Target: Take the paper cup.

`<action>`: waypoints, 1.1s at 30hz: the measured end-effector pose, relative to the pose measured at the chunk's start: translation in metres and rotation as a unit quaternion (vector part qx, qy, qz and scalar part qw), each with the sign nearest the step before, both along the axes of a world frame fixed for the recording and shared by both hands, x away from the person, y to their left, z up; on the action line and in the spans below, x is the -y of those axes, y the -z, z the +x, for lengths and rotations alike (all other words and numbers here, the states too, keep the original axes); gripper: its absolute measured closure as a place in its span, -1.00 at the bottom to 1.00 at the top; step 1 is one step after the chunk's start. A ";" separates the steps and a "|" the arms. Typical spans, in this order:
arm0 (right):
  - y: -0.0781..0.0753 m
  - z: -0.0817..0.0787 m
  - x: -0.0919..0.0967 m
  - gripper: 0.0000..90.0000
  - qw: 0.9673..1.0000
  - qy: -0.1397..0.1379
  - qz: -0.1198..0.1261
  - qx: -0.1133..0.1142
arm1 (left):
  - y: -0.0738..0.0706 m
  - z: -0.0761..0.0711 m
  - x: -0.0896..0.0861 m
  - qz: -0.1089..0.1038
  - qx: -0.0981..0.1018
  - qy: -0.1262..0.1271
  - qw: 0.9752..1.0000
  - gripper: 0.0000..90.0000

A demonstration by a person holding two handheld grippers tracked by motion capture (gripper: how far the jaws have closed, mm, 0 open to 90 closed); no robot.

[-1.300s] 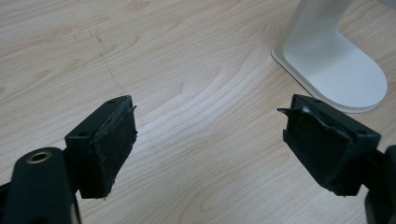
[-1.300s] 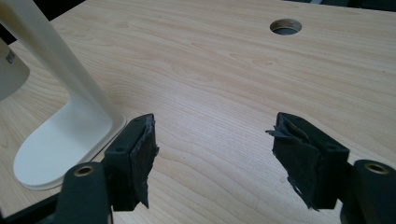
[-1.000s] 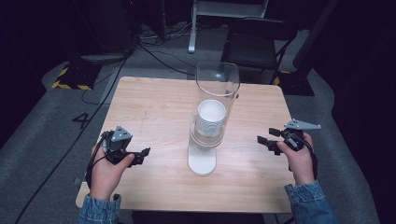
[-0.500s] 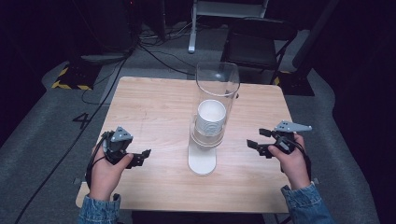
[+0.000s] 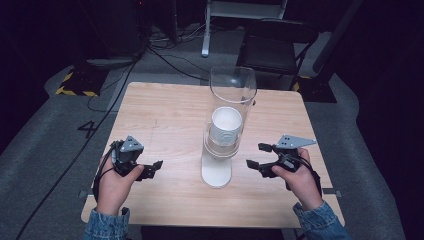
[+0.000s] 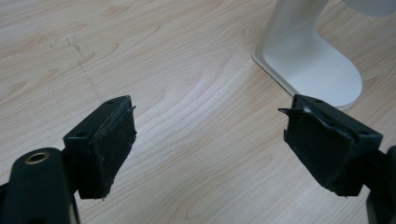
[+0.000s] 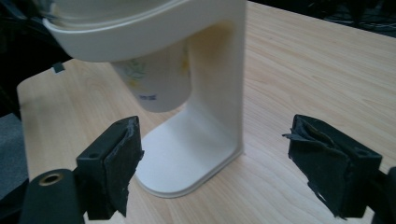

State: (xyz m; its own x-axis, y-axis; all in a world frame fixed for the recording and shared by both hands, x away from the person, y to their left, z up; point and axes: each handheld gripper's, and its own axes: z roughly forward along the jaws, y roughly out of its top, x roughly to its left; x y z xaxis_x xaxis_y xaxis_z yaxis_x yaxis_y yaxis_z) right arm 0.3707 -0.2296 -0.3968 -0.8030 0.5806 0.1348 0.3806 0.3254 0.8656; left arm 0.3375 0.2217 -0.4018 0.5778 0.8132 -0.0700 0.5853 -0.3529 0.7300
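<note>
Right claw [image 5: 261,156]: jaws have just been opening, nothing between; cup [image 7: 156,86] hangs ahead in the dispenser [image 7: 219,93], ready for pulling.
Left claw [image 5: 154,169]: spread, empty, resting aside on the table [image 5: 165,110].

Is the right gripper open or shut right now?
Open. The right gripper has just been opening; its black pads stand wide apart over the light wooden table, nothing between them.
</note>
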 end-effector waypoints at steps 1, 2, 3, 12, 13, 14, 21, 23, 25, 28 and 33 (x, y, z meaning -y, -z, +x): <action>0.000 -0.001 -0.003 -0.62 1.000 -0.006 0.002 0.001 | 0.000 0.000 0.000 -0.001 -0.001 0.000 1.000 -0.64; 0.000 -0.002 -0.006 -0.64 1.000 -0.011 0.003 0.004 | 0.000 0.000 0.000 0.000 0.000 0.001 1.000 -0.64; 0.001 -0.004 -0.009 -0.64 1.000 -0.013 0.006 0.004 | 0.001 0.000 0.000 0.000 0.000 0.001 1.000 -0.64; 0.013 -0.003 -0.038 -0.63 0.999 -0.035 0.003 -0.001 | 0.003 -0.004 0.000 0.001 -0.006 0.000 1.000 -0.64; 0.015 -0.002 -0.040 -0.62 0.999 -0.034 0.005 -0.001 | 0.004 -0.005 0.000 0.000 -0.006 -0.001 1.000 -0.64; 0.017 -0.002 -0.044 -0.61 0.999 -0.034 0.009 0.002 | 0.003 -0.006 -0.001 0.002 -0.007 -0.003 1.000 -0.64; 0.027 0.004 -0.062 -0.53 0.999 -0.027 0.019 0.029 | 0.005 -0.011 -0.006 0.005 -0.007 -0.009 1.000 -0.64; 0.030 0.006 -0.067 -0.52 0.999 -0.029 0.023 0.034 | 0.006 -0.013 -0.007 0.004 -0.008 -0.013 1.000 -0.64; 0.032 0.008 -0.071 -0.52 0.998 -0.031 0.030 0.037 | 0.006 -0.015 -0.008 0.005 -0.008 -0.015 1.000 -0.64; 0.035 0.011 -0.077 -0.52 0.998 -0.028 0.039 0.045 | 0.007 -0.017 -0.010 0.007 -0.010 -0.016 1.000 -0.64; 0.040 0.018 -0.087 -0.52 0.997 -0.033 0.050 0.058 | 0.008 -0.019 -0.012 0.007 -0.011 -0.022 1.000 -0.64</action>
